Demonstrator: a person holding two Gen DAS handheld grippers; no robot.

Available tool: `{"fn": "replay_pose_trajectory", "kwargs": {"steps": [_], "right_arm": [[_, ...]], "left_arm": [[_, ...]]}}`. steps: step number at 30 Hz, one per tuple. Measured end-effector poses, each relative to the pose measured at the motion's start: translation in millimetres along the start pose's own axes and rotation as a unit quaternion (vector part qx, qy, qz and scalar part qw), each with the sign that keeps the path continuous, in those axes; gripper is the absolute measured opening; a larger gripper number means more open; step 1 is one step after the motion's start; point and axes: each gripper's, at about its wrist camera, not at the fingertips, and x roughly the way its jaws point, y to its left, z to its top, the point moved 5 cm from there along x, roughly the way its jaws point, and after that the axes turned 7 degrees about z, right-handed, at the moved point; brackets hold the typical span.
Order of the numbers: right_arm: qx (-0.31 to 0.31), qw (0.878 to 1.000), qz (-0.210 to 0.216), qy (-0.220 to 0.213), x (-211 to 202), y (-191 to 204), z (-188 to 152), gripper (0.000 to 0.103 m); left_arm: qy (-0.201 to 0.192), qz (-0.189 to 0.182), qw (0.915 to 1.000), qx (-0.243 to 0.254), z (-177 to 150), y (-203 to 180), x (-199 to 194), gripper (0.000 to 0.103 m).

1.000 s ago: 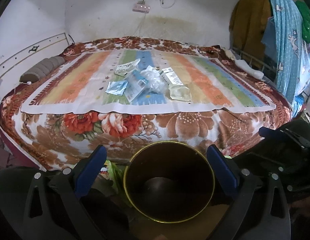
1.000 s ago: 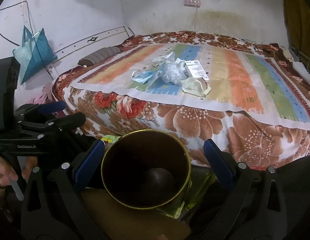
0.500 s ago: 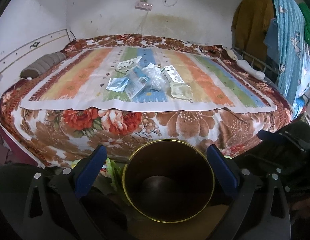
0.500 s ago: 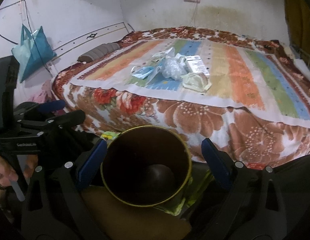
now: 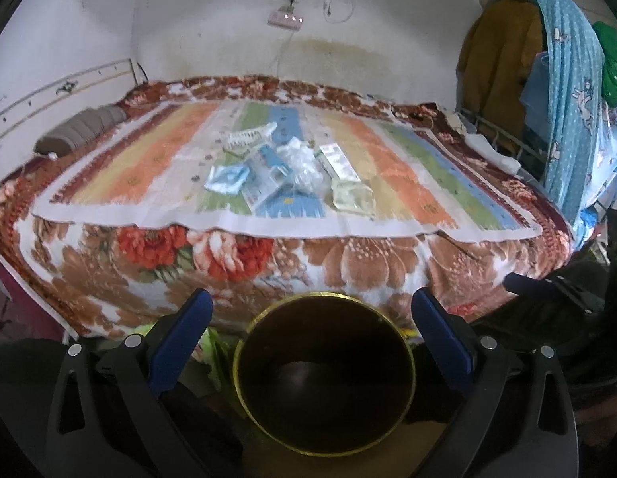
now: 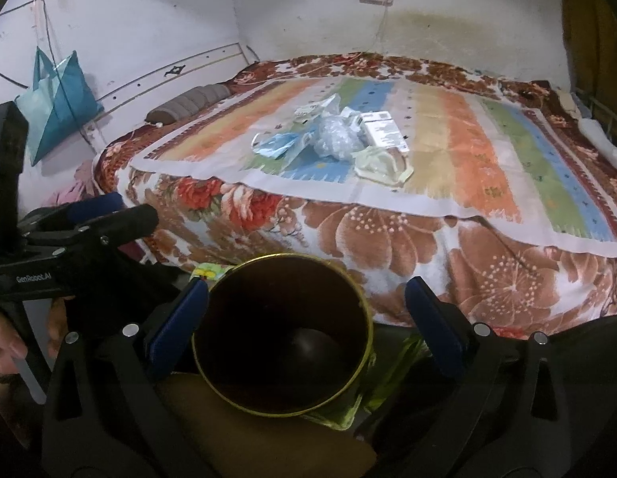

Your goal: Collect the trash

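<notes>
The left gripper [image 5: 311, 310] is held low before the bed [image 5: 268, 263], fingers spread wide with nothing between the blue pads [image 5: 181, 334]; the dark bin [image 5: 323, 374] with a yellow rim stands below the gap. The right gripper [image 6: 306, 302] is posed alike, fingers wide apart and empty, over the same bin [image 6: 282, 338], whose bottom is too dark to read. In the right view the left gripper [image 6: 93, 215] shows side-on at the left edge, a hand [image 6: 6, 342] partly cut off behind it. Farther off, the trash [image 5: 288, 171] lies bunched mid-bed on the striped sheet [image 5: 408, 175]: wrappers, a crumpled clear bag [image 6: 336, 137] and a white box [image 6: 382, 131], their print blurred. A pillow [image 5: 81, 133] lies at the far left.
</notes>
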Motion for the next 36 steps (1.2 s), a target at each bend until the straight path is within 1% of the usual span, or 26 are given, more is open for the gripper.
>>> {"fn": "replay_pose_trajectory", "kwargs": {"steps": [2, 4, 8, 13, 16, 18, 19, 21, 25, 32, 36], "right_arm": [[0.005, 1.000, 0.001, 0.002, 2, -3, 3, 0.094], [0.013, 1.000, 0.007, 0.006, 5, -7, 6, 0.094], [0.020, 1.000, 0.019, 0.009, 12, -12, 14, 0.094], [0.031, 0.999, 0.012, 0.009, 21, -23, 29, 0.094], [0.028, 1.000, 0.004, 0.009, 26, -28, 39, 0.094], [0.025, 1.000, -0.005, 0.009, 30, -33, 45, 0.094], [0.024, 1.000, -0.012, 0.007, 31, -35, 49, 0.094], [0.028, 0.999, -0.019, 0.011, 35, -41, 54, 0.094], [0.041, 0.999, -0.015, 0.025, 46, -53, 64, 0.094], [0.043, 0.998, -0.028, 0.037, 61, -70, 81, 0.094], [0.039, 0.997, -0.039, 0.048, 70, -79, 90, 0.093]], "left_arm": [[-0.001, 0.009, 1.0000, -0.001, 2, 1, 2, 0.097], [0.003, 0.010, 0.9999, -0.005, 6, 4, 4, 0.097], [0.024, 0.009, 0.9997, 0.003, 13, 3, 14, 0.097], [0.021, 0.030, 0.9986, 0.039, 22, -2, 22, 0.097], [0.036, 0.051, 0.9970, 0.046, 30, -2, 33, 0.097], [0.048, 0.026, 0.9979, 0.034, 34, 0, 38, 0.097], [0.047, 0.025, 0.9981, 0.031, 37, 1, 39, 0.097], [0.037, 0.037, 0.9980, 0.036, 42, 2, 41, 0.097], [0.033, 0.041, 0.9972, 0.054, 52, 0, 48, 0.097], [0.042, 0.058, 0.9916, 0.107, 70, -12, 76, 0.097], [0.060, 0.061, 0.9903, 0.110, 82, -10, 96, 0.097]]}}
